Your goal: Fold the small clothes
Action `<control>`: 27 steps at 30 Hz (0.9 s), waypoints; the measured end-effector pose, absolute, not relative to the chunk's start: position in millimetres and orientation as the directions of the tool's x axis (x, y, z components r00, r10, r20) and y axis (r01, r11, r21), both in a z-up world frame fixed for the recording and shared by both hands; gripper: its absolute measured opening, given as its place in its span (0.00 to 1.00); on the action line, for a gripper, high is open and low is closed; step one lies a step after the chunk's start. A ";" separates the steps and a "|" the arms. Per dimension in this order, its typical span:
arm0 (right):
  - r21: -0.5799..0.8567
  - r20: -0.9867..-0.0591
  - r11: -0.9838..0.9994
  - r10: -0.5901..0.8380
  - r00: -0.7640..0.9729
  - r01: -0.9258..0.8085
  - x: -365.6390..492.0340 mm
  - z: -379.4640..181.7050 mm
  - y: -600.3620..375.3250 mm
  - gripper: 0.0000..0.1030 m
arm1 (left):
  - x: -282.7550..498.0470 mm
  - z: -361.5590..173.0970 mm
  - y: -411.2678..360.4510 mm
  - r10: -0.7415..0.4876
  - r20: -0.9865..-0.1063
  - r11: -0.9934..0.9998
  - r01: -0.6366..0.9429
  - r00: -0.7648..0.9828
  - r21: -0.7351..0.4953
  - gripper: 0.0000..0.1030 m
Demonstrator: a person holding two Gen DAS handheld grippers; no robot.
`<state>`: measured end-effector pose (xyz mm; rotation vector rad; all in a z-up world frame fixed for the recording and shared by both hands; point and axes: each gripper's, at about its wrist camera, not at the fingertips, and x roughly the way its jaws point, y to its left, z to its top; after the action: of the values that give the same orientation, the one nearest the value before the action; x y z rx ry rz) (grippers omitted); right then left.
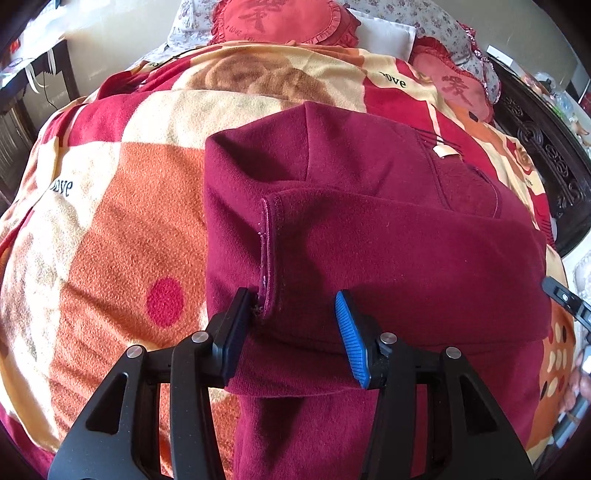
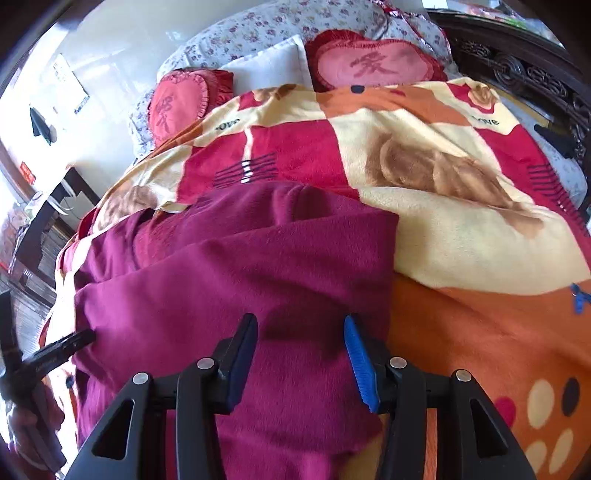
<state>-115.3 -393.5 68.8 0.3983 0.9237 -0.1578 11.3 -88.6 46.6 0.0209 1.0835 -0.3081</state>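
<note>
A maroon fleece garment point(image 1: 388, 236) lies folded on the patterned blanket point(image 1: 110, 229), a sleeve laid across its body with the cuff point(image 1: 269, 254) at the left. My left gripper point(image 1: 293, 314) is open just above the garment's near part, its left finger beside the cuff. In the right wrist view the same garment point(image 2: 240, 266) fills the middle. My right gripper point(image 2: 301, 343) is open over the garment's right side, near its right edge. Neither holds cloth. The left gripper's tip point(image 2: 66, 347) shows at the left edge there.
The orange, red and cream blanket point(image 2: 461, 221) covers the bed. Red heart cushions point(image 1: 273, 18) point(image 2: 373, 61) and flowered pillows point(image 2: 258, 29) lie at the head. A dark carved bed frame point(image 1: 546, 155) runs along the right. A dark table point(image 1: 33, 70) stands at the left wall.
</note>
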 end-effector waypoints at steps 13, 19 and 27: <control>0.172 -0.833 0.950 -0.002 0.553 0.261 -137.5 53.9 -360.2 0.46 | -8.3 59.9 -80.2 -0.252 -0.867 0.954 0.262 0.429 -0.148 0.46; 0.302 -0.812 0.916 0.102 0.575 0.265 -158.5 70.0 -365.0 0.46 | -37.9 71.9 -60.4 -0.313 -0.864 0.935 0.291 0.395 -0.205 0.46; 0.362 -0.817 0.897 0.174 0.551 0.254 -221.0 84.7 -352.2 0.47 | -94.4 73.5 -30.2 -0.334 -0.887 0.915 0.335 0.319 -0.223 0.46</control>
<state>-221.0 -352.2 84.7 0.4757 0.9970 -0.0496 -94.4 -30.2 73.5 0.0018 1.1654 -0.4398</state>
